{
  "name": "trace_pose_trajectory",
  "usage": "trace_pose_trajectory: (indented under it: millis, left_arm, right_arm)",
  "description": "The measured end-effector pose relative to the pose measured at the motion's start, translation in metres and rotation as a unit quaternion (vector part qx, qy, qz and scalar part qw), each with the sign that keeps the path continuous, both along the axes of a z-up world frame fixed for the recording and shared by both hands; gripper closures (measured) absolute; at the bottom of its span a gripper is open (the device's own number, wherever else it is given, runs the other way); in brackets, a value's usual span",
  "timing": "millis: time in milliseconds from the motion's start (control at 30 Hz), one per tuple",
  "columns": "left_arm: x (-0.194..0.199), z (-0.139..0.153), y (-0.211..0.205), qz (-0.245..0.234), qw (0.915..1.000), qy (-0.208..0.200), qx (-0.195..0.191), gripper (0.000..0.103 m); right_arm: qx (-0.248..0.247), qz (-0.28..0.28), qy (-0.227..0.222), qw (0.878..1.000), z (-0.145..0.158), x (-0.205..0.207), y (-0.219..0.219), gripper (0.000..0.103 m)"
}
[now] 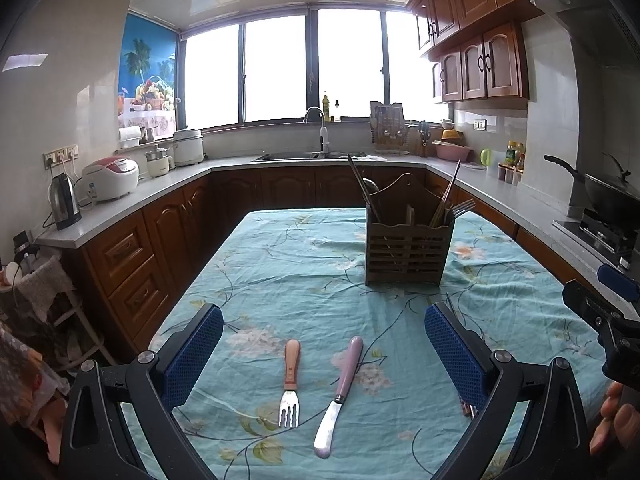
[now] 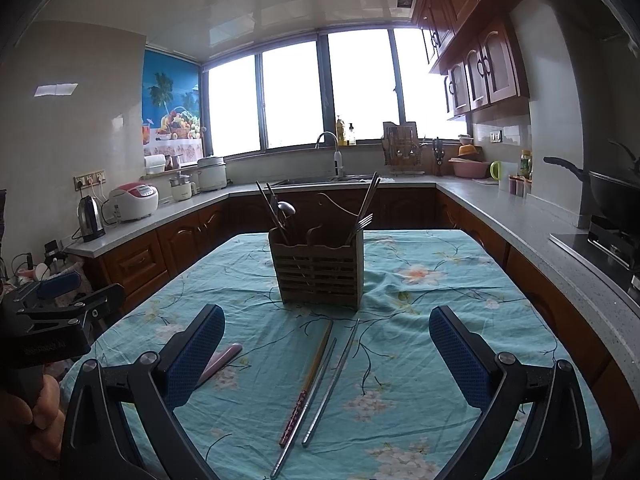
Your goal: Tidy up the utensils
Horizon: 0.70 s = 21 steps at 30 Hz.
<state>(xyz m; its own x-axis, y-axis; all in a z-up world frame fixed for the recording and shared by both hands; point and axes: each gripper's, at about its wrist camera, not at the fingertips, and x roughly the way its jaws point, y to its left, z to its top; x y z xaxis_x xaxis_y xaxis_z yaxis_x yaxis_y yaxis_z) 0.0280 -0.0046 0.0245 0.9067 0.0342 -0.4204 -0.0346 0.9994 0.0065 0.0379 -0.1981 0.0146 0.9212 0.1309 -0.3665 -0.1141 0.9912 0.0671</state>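
Nearest the left camera lie a fork (image 1: 291,385) with a wooden handle and, just to its right, a butter knife (image 1: 338,398) with a lilac handle. Both rest flat on the flowered tablecloth (image 1: 280,272), handles pointing away toward the holder. They sit between the fingers of the left gripper (image 1: 323,354), which hovers above them with its blue pads spread wide and nothing held. The handles face the far side, probably so each piece can be picked up by its middle and dropped in head first or handle first as wanted.

The wooden utensil holder (image 1: 408,246) stands upright farther back and to the right, already holding chopsticks, forks and a spoon in separate compartments.

The right gripper (image 2: 326,354) is likewise wide apart and empty, poised over loose chopsticks: one wooden chopstick (image 2: 310,380) with a patterned red end and two metal chopsticks (image 2: 334,380) beside it, lying roughly parallel and pointing at the holder.

Only the right view shows these chopsticks fully; the left view catches just their ends behind its right finger. The fork appears in the left view alone, while the right view sees only the knife's lilac handle.
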Motion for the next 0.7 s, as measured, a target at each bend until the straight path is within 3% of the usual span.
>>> trace_pose_trajectory:
  millis: [700]
  left_arm:
    - [-0.0016, -0.0012, -0.0025, -0.006, 1.0000, -0.001, 0.004, 0.001]
  right_arm:
    - [-0.001, 0.002, 0.000, 1.000, 0.0008, 0.0015, 0.0018, 0.000]
